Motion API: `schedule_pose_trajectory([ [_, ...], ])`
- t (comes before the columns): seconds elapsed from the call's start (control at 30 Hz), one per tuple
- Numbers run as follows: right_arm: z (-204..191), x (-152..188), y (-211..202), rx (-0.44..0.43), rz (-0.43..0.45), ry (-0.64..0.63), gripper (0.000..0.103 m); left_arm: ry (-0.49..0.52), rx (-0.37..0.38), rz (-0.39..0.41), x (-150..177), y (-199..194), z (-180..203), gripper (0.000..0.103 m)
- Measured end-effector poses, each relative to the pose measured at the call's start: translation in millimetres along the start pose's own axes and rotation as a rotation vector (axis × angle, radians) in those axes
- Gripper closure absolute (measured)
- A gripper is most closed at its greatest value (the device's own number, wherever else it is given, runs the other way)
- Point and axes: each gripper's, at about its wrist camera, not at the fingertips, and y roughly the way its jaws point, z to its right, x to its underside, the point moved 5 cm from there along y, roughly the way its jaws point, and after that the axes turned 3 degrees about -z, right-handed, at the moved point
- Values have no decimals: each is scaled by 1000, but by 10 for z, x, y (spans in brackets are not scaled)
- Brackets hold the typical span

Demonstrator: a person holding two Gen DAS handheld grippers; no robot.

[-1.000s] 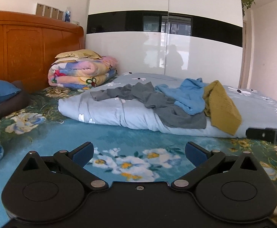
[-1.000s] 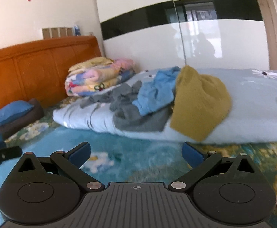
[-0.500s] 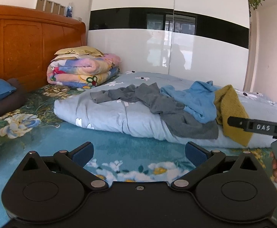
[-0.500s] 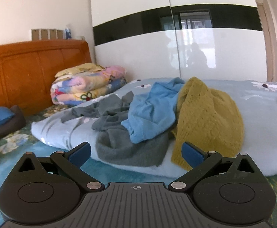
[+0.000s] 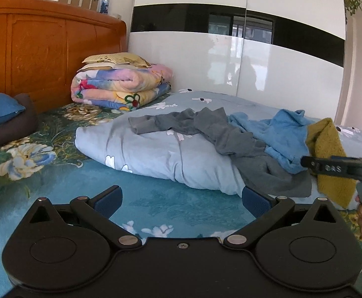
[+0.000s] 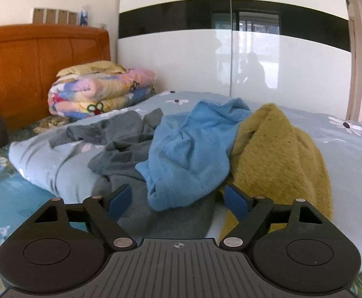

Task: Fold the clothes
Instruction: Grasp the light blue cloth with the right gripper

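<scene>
Item count, bed surface

Loose garments: 3, being 1 grey garment (image 6: 123,146), 1 blue garment (image 6: 188,154), 1 mustard knit (image 6: 280,159). Folded floral quilt (image 5: 121,87): 1. Pale blue duvet (image 5: 156,154): 1. Tongs: 2 sets.

Both views evenly lit by soft daylight; no hard shadows seen. Window glare and faint reflected silhouette carried on glossy white wardrobe doors with black band (image 6: 230,49) at far side. Strong fisheye bending noted at edges, corners vignetted dark. Left wrist view sharp, except black gripper bar with hand (image 5: 349,171) at right edge, smeared. Right wrist view softer; orange wooden headboard (image 6: 44,69) at far left slightly blurred.
</scene>
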Motion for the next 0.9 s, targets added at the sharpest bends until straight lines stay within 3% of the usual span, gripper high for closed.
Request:
schedule_pose_trajectory([
  [0.13, -84, -1, 238, 21, -36, -27, 39, 13, 7, -13, 7, 38, 3, 1],
  [0.2, -137, -2, 342, 32, -48, -46, 51, 21, 12, -16, 12, 43, 1, 1],
  [0.37, -190, -39, 540, 62, -75, -40, 59, 39, 32, -21, 39, 33, -10, 1],
  [0.5, -202, -86, 654, 57, -99, -8, 80, 56, 31, -24, 72, 24, -19, 1],
  [0.6, -169, -142, 637, 37, -92, 47, 91, 51, 32, -30, 90, 22, -34, 1],
  [0.9, -46, -245, 266, -106, -53, 150, 96, 40, 34, -36, 104, -100, -47, 1],
])
